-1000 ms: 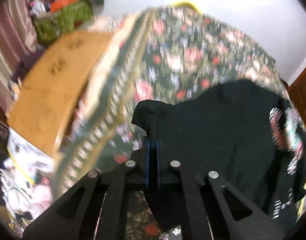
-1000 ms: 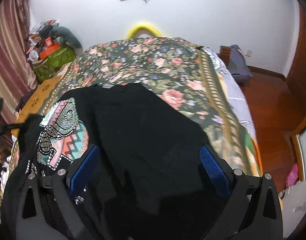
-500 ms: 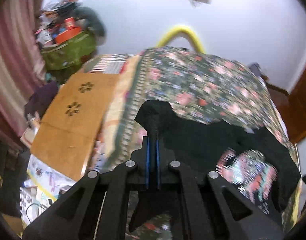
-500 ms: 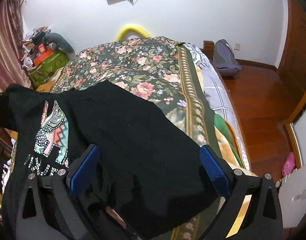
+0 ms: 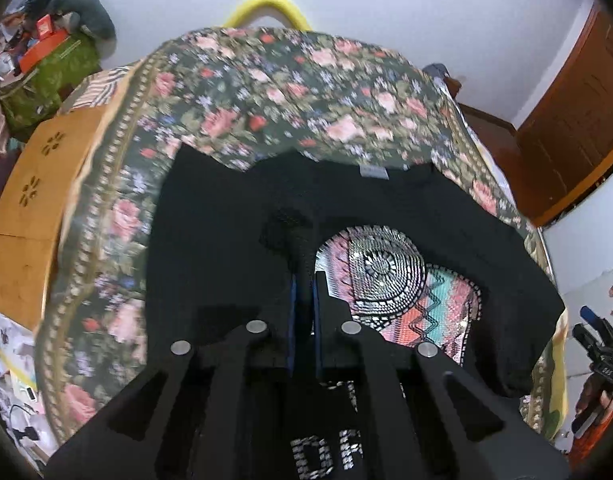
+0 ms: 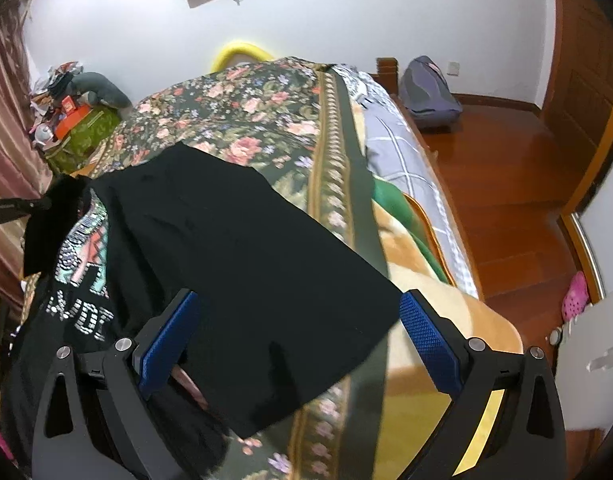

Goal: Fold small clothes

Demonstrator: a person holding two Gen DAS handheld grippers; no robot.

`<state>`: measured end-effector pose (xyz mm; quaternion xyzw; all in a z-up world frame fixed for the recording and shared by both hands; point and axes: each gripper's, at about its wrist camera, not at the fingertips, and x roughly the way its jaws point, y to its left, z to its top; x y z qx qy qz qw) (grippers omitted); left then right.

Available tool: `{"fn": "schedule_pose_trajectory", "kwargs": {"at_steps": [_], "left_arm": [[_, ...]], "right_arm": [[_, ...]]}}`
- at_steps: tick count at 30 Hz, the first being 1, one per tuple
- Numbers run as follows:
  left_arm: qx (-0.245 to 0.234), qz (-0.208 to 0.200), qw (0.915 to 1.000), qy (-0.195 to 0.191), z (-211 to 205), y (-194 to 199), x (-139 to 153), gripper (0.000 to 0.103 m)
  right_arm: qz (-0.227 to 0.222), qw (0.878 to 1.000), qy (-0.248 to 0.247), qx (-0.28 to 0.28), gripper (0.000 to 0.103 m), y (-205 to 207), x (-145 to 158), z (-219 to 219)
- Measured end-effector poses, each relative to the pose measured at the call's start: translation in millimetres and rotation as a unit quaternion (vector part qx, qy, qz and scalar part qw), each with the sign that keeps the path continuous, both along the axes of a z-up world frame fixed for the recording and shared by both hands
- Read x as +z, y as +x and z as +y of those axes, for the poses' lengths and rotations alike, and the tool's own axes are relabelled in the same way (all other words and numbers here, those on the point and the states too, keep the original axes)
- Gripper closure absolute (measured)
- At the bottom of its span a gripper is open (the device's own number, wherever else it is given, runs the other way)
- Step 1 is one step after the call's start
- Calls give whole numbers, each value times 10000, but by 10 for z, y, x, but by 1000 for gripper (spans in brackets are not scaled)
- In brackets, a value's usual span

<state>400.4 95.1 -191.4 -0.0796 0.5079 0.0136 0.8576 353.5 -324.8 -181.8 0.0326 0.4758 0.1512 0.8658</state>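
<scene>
floral bedspread (image 6: 242, 128) (white walls) | left gripper (image 5: 302, 280) pinching black shirt (image 5: 210, 240) | right gripper (image 6: 294, 320) wide

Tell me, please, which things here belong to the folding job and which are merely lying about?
Job: black T-shirt; left gripper, pinching its fabric; right gripper, open; floral bedspread.
Lying about: backpack; pink shoe; green box.

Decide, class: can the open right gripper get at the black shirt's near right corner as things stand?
Probably yes. The right gripper hangs open over the black shirt, whose corner lies uncovered near one finger.
</scene>
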Motion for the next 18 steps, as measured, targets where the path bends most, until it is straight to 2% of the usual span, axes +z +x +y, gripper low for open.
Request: {"fn": "schedule_pose_trajectory", "kwargs": {"at_steps": [3,5,6,7,9,10,12,16,18], "left_arm": [[-95,19,9995,317,-129,-7,-138,94],[-216,54,9989,407,-162,-33,-184,84],[-311,59,9985,436,-175,-58,-185,72],[-387,38,9981,477,-183,-97,-171,55],[-442,-127,9972,591,-167,-191,-116,40],[-432,-233,9966,661,-147,-242,-78,38],[-360,-353,9954,811,-67,-345,-17,36],[-93,-382,9939,1026,142,-498,-50,33],[14,-261,9940,1058,235,-540,-132,33]], "right_arm": [[70,9999,39,-129,4,-13,-92,-119],[117,9997,97,-210,5,-7,-158,-182],[124,9995,115,-262,10,0,-192,-213],[133,9994,122,-297,13,4,-217,-236],[186,9989,182,-395,26,25,-283,-292],[213,9985,224,-442,28,37,-313,-319],[232,9981,275,-501,46,58,-357,-343],[129,9981,183,-582,64,65,-381,-352],[37,9981,93,-616,83,46,-358,-364]]}}
